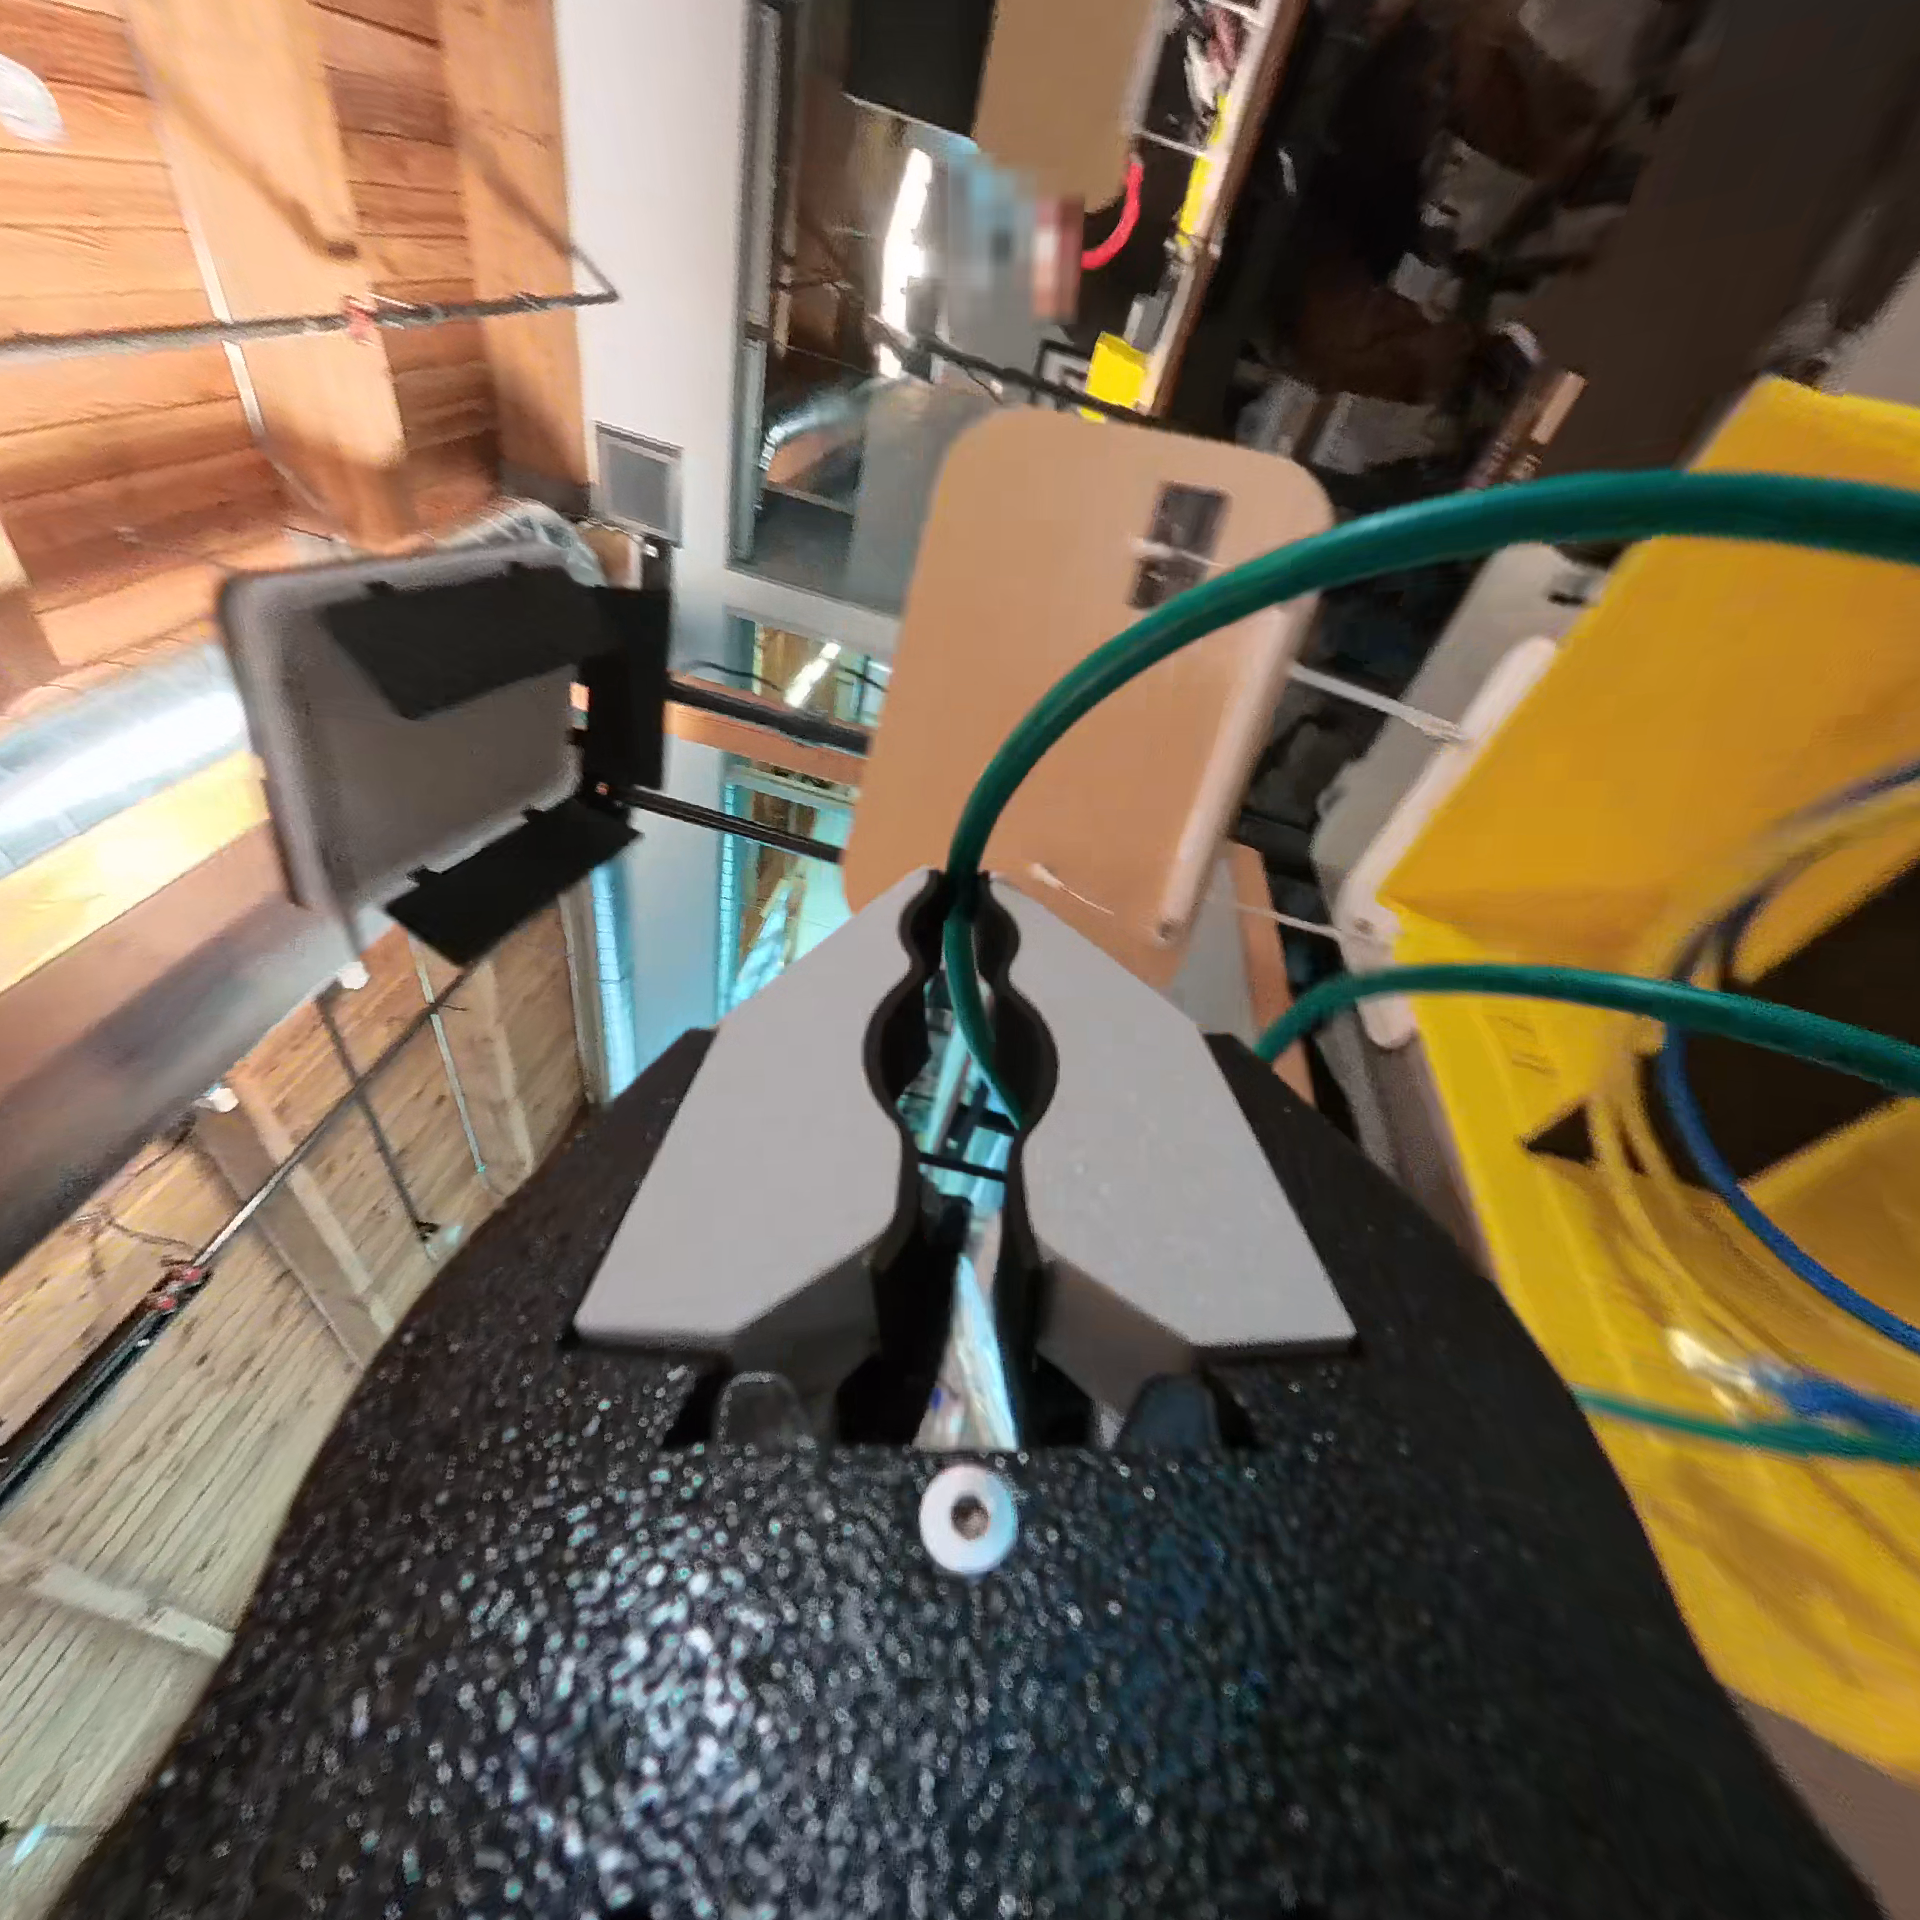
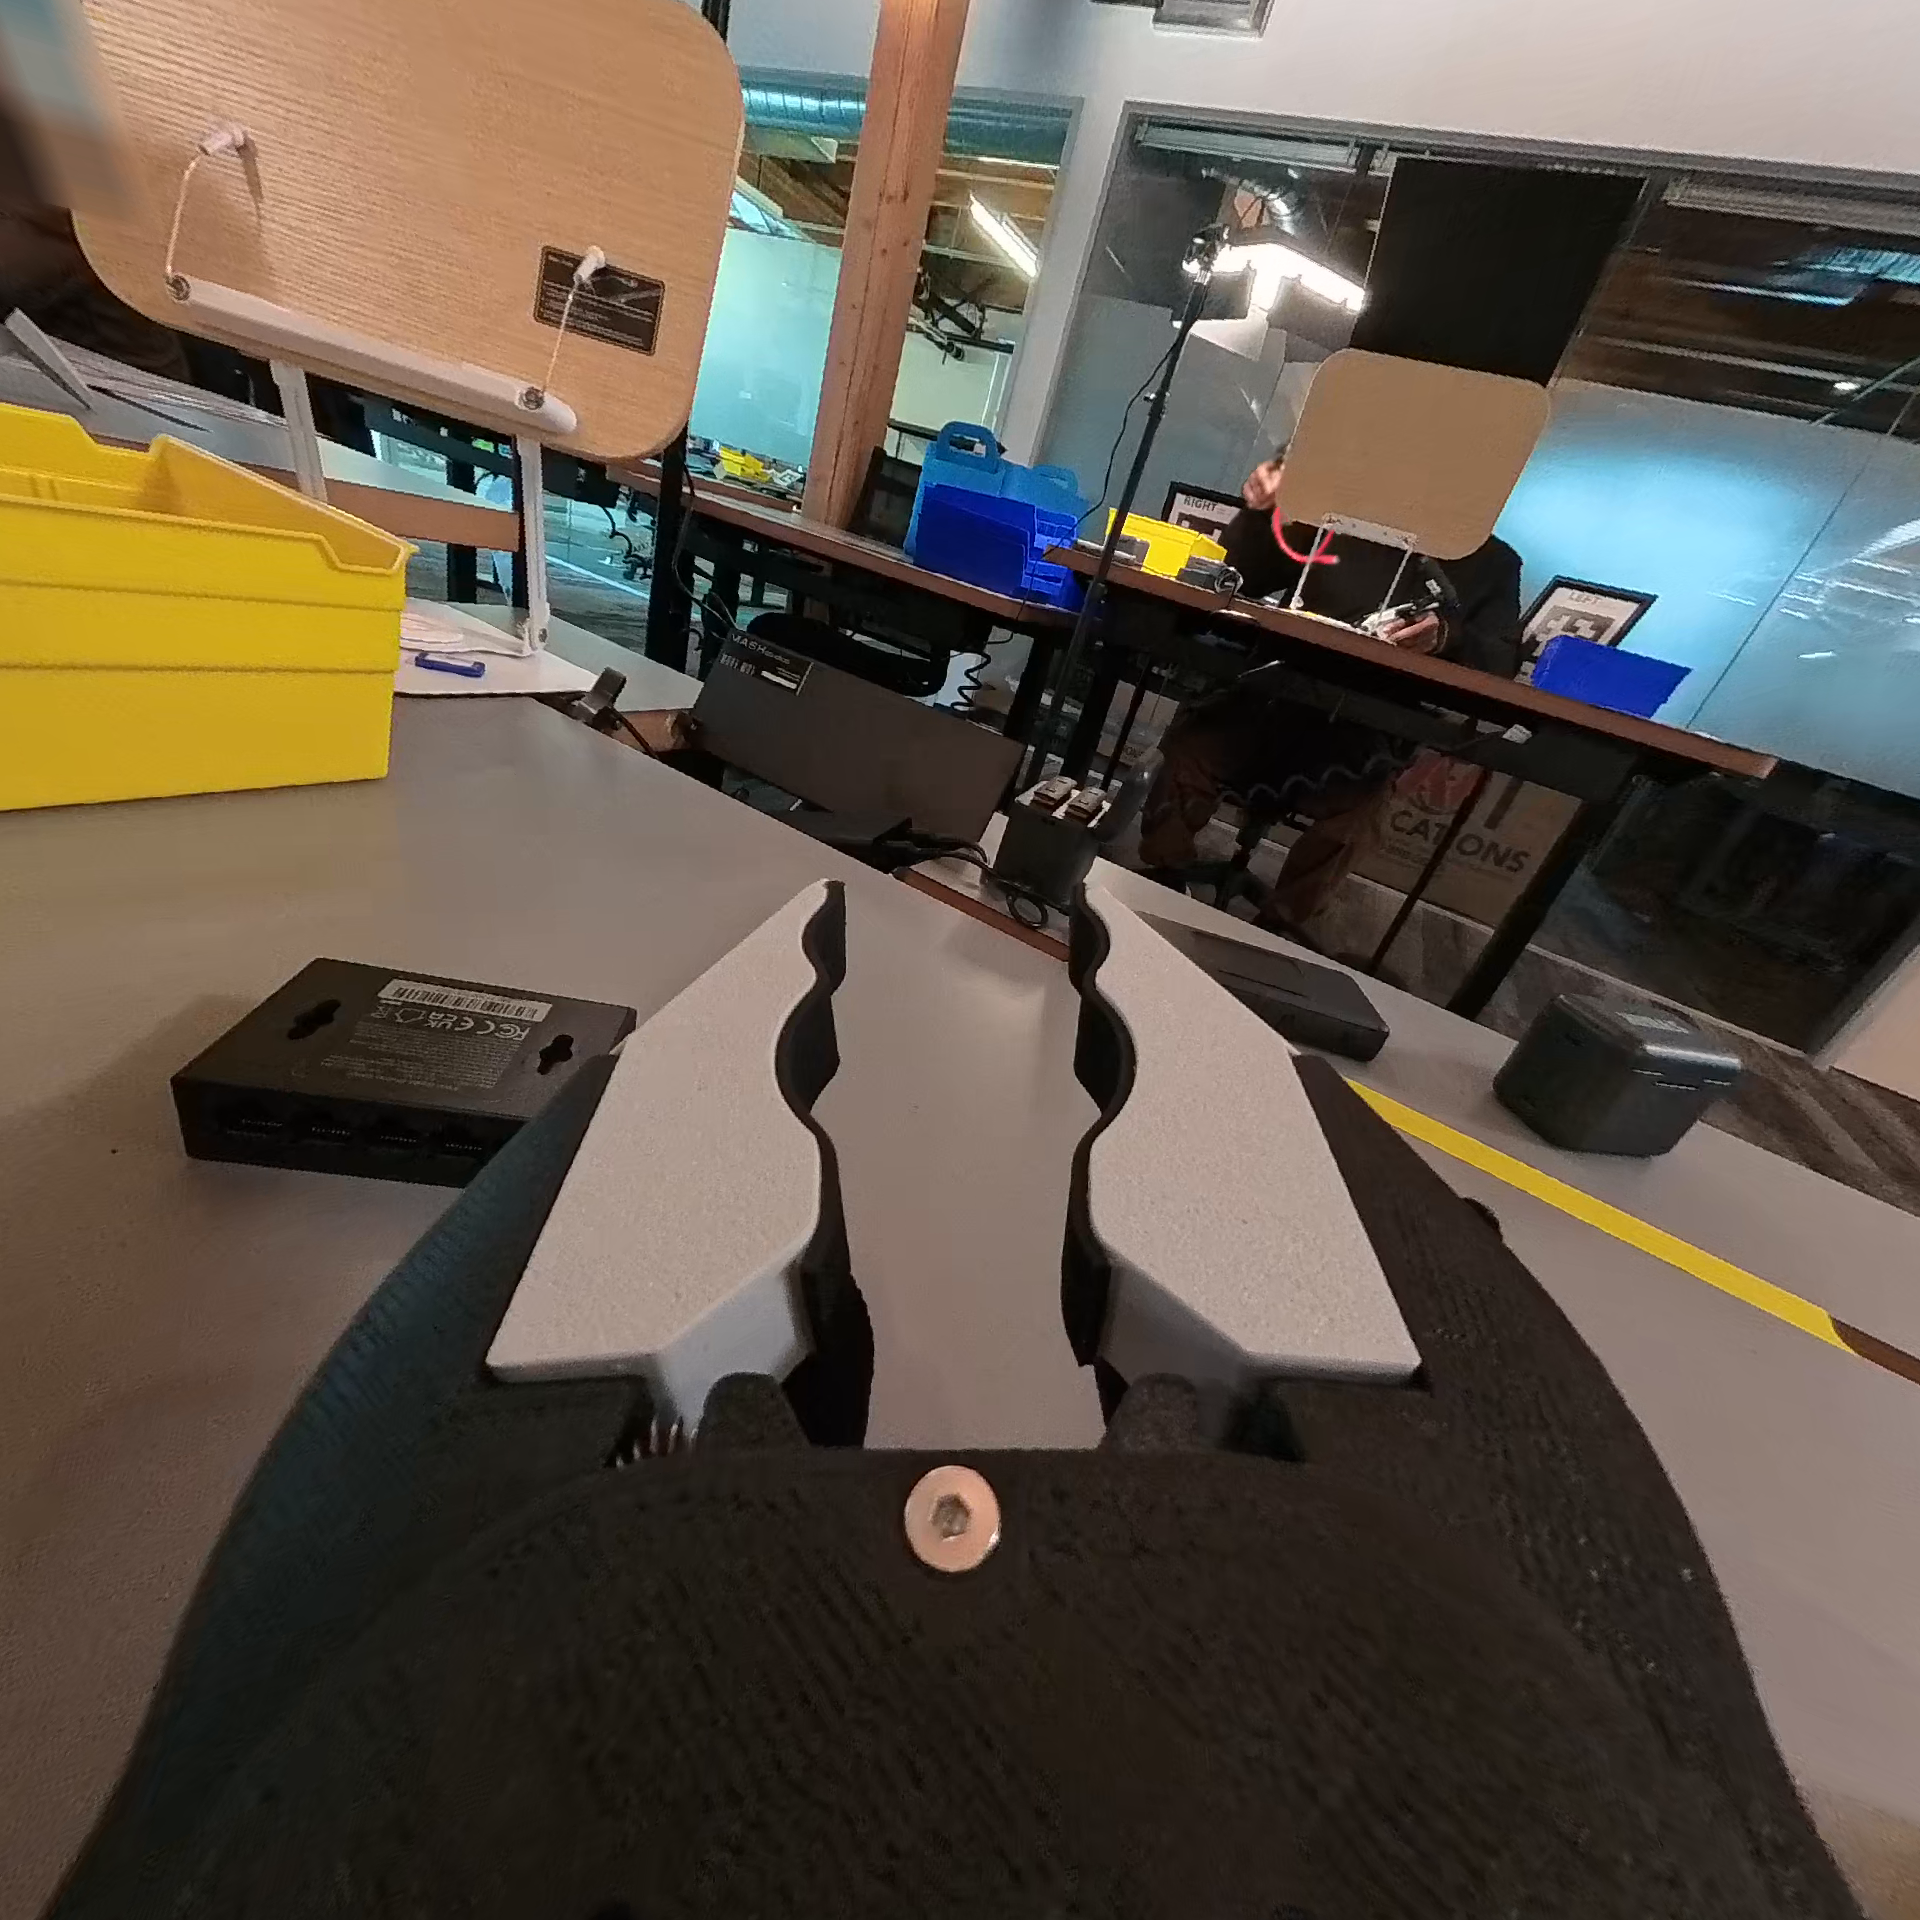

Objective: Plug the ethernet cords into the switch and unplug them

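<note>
In the left wrist view my left gripper [image 1: 961, 883] is shut on a green ethernet cord [image 1: 1299, 561], which runs up between the fingers and arcs right toward a yellow bin [image 1: 1683, 727]. The view is rolled on its side and raised in the air. Blue and yellow cords [image 1: 1714, 1195] are coiled in the bin. In the right wrist view my right gripper [image 2: 956, 904] is open and empty, low over the grey table [image 2: 520, 883]. The black switch [image 2: 395, 1060] lies upside down on the table, left of the gripper, its ports facing the camera.
Stacked yellow bins [image 2: 197, 613] stand at the table's far left, with a wooden board on a white stand [image 2: 416, 208] behind. Dark small boxes [image 2: 1610, 1081] and a flat black device [image 2: 1268, 987] sit at the right near a yellow tape line [image 2: 1590, 1216]. A person sits at a far table [image 2: 1351, 644]. The black switch [image 2: 395, 1060] is about 12 cm from my right fingertips and 40 cm from my left.
</note>
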The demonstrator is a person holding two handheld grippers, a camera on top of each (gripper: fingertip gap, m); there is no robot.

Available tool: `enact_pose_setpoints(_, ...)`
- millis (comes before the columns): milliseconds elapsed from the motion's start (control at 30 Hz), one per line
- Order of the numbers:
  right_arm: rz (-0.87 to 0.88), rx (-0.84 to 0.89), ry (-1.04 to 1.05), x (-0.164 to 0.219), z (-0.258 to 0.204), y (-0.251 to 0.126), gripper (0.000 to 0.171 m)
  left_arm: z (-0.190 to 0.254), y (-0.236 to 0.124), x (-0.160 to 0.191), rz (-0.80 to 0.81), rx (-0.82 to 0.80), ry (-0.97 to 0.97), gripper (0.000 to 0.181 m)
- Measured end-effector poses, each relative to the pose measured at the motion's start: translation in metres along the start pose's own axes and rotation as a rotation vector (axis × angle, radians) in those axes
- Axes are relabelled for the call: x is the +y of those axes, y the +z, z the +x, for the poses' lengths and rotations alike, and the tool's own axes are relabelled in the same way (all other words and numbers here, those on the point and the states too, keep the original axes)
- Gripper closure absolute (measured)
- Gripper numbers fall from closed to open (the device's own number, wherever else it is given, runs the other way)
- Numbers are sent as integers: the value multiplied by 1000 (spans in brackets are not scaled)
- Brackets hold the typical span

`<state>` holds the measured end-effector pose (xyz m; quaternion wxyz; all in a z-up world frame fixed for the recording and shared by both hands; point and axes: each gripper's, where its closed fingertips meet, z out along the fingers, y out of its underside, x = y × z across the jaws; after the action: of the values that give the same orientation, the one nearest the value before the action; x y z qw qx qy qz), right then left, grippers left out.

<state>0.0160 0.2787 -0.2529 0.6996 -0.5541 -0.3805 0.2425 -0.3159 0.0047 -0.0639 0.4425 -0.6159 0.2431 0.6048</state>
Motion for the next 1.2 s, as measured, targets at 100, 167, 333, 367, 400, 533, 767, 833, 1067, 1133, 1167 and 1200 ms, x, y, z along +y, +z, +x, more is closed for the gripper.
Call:
enact_pose_setpoints(100,2,3,3,0,1,0,129,-48,6,-31,57,-87,10,180)
enact_pose_setpoints(167,5,7,6,-1,2,-1,129,-77,9,-58,119,-126,-3,180)
enact_pose_setpoints(333,15,46,22,-2,13,-3,129,-102,25,-143,297,-25,-102,180)
enact_pose_setpoints(367,19,61,25,-2,17,-4,129,-94,29,-161,327,28,-117,180)
enact_pose_setpoints(400,23,77,27,-3,23,-5,129,-82,33,-178,349,97,-131,180)
enact_pose_setpoints(533,15,166,-8,-1,51,-14,131,1,41,-242,412,423,-167,181)
enact_pose_setpoints(767,9,356,29,8,116,-33,132,183,31,-328,442,1020,-241,180)
enact_pose_setpoints(833,17,396,23,7,125,-39,132,223,38,-345,404,1104,-206,179)
enact_pose_setpoints(1067,20,528,-44,6,149,-56,133,327,94,-372,141,1255,-159,180)
enact_pose_setpoints(1133,29,533,-42,5,150,-57,133,352,103,-373,66,1297,-166,179)
enact_pose_setpoints(1167,30,532,-42,4,150,-57,134,363,103,-373,35,1333,-177,179)
enact_pose_setpoints(1200,30,528,-41,4,150,-57,134,373,101,-373,12,1375,-193,178)
